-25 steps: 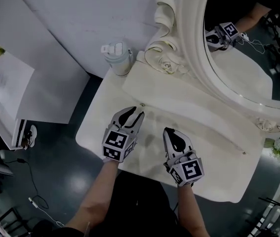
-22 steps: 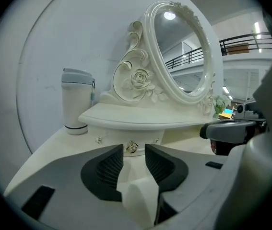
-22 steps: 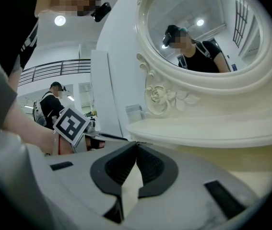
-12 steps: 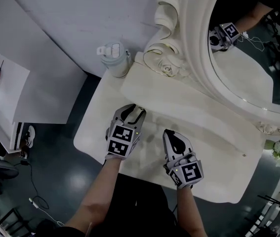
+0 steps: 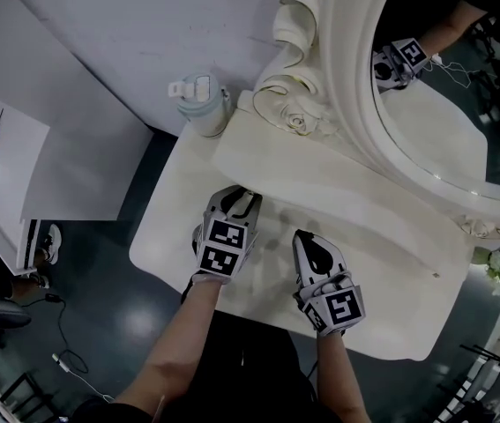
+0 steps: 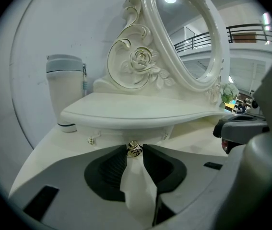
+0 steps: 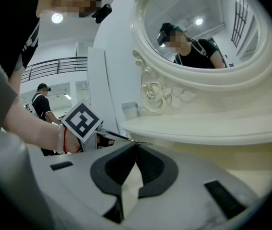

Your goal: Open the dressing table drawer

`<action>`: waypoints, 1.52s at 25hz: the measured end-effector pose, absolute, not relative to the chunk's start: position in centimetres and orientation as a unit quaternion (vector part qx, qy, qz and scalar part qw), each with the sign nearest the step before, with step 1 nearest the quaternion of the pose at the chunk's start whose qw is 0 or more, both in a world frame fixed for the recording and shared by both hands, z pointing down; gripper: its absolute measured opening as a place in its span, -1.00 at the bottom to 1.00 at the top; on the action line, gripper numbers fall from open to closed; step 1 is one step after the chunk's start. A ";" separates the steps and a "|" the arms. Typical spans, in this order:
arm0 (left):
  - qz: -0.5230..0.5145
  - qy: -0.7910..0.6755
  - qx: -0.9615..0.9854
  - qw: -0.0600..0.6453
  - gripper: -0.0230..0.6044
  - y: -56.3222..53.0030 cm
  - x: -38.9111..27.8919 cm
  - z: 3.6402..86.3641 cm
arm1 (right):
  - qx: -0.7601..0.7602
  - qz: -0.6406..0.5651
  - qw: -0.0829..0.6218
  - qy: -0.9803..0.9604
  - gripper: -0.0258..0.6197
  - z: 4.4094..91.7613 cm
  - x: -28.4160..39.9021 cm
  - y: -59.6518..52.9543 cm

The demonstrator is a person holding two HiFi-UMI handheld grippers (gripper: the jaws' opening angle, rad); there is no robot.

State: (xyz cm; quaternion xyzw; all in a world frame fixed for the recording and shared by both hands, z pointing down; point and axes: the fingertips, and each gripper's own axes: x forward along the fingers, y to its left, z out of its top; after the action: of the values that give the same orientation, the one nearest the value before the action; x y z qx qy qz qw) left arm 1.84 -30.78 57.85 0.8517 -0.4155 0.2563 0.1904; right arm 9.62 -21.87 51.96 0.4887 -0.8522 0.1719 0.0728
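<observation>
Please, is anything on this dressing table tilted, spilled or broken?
Nothing stands out. The cup stands upright at the back left corner of the table, the mirror looks whole, and no spill shows on top.

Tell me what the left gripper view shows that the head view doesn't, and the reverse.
Left gripper view only: the gold drawer knob between the left gripper's jaws, which have just been closing and now pinch it. Head view only: the person's forearms and the dark floor beside the dressing table. Both: the pale tumbler, the oval mirror and its carved rose.
</observation>
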 end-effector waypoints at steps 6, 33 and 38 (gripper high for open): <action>0.256 -0.414 0.852 0.195 -0.57 -30.7 1.8 57.9 | 0.491 0.173 0.075 -0.850 -0.90 52.0 10.0 -21.4; 0.260 -0.418 0.846 0.204 -0.58 -27.3 0.3 58.1 | 0.489 0.173 0.066 -0.852 -0.90 51.6 9.9 -18.7; 0.260 -0.418 0.846 0.204 -0.58 -26.8 -0.1 58.2 | 0.490 0.175 0.061 -0.852 -0.90 51.5 9.8 -18.5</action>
State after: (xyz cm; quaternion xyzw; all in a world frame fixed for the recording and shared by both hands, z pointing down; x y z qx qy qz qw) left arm -0.09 -26.84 58.18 0.8463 -0.4179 0.2598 0.2038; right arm 9.76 -18.45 51.49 0.4896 -0.8521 0.1747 0.0614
